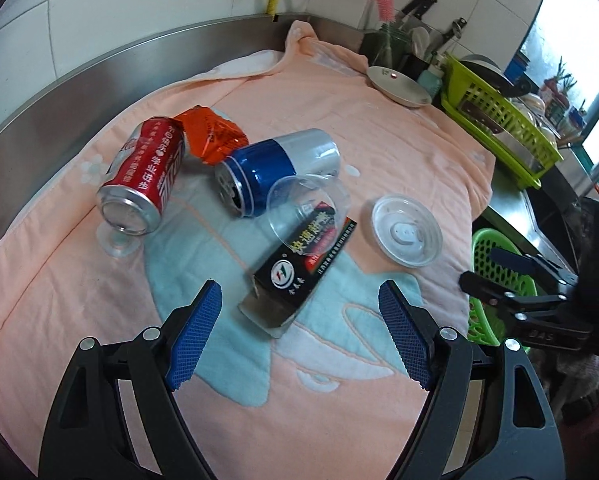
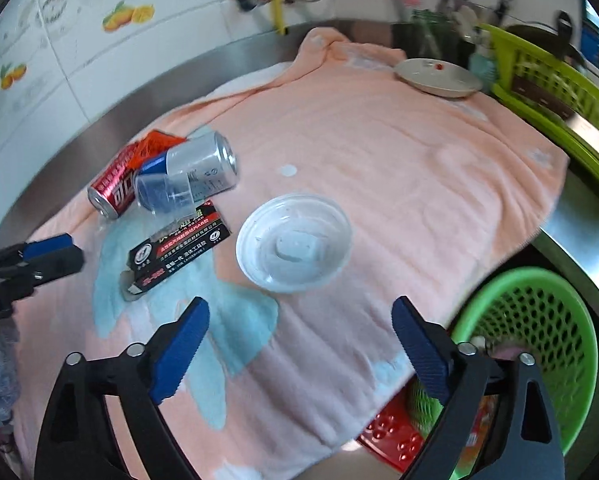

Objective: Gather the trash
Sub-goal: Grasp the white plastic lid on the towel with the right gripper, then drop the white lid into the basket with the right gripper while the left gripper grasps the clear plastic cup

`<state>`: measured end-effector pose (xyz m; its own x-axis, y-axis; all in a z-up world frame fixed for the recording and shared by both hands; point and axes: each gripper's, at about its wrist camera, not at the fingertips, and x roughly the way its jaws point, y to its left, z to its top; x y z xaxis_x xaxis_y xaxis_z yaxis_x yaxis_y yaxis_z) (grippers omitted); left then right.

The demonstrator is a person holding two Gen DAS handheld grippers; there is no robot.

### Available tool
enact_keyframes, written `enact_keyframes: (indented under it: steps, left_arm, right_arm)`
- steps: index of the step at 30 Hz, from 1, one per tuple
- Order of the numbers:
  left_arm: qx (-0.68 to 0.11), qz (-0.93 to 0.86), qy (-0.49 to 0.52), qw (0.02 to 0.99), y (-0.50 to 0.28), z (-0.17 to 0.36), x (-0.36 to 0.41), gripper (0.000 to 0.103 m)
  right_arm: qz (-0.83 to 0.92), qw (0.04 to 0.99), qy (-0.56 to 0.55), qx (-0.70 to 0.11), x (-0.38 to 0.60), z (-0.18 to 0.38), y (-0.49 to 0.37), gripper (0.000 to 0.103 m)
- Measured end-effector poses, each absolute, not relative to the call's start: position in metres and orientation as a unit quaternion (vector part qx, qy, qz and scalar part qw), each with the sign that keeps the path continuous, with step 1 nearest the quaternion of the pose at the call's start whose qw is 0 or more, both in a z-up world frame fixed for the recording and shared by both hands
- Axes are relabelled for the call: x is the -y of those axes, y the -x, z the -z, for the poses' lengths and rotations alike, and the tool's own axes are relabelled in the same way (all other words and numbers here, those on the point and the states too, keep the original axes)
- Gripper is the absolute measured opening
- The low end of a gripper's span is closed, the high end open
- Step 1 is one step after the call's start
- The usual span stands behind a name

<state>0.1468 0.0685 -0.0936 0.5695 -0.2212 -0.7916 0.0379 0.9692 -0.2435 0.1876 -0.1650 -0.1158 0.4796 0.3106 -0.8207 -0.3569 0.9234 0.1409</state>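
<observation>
Two cans (image 1: 147, 176), one box (image 1: 299, 268), one lid (image 1: 403, 230); both hand-held grippers (image 1: 299, 332) (image 2: 299, 352) spread, empty.

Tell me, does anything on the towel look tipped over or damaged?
Yes. The red can and the blue can both lie on their sides. The clear cup is tipped over, resting on the black box, whose near end is torn open. A crumpled orange wrapper sits behind the cans.

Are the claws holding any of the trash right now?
No. The left claw and the right claw are both open and empty, above the towel. The cans, box and lid all lie loose on it.
</observation>
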Motion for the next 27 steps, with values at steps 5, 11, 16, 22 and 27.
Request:
enact_keyframes:
  steps: [5,11,16,22,27]
  left_arm:
    - [-0.459,0.074,0.114,0.878,-0.152,0.095,-0.078,0.079]
    - [-0.460,0.080,0.120,0.876,-0.159,0.096,-0.079,0.079]
    - [-0.458,0.090,0.124,0.876,-0.167,0.096,-0.074,0.074]
    - [-0.458,0.112,0.131,0.872,-0.182,0.097,-0.062,0.058]
    - [-0.462,0.128,0.151,0.864,-0.198,0.105,-0.054,0.055]
  right_arm:
    - [-0.193,0.852,0.053,-0.483,0.147,0.132,-0.212,0.091]
    - [-0.197,0.840,0.086,-0.498,0.135,0.149,-0.233,0.092]
    - [-0.191,0.839,0.103,-0.499,0.128,0.159,-0.243,0.093]
    - [-0.187,0.841,0.103,-0.498,0.123,0.164,-0.249,0.089]
    - [-0.188,0.844,0.102,-0.492,0.122,0.164,-0.247,0.088]
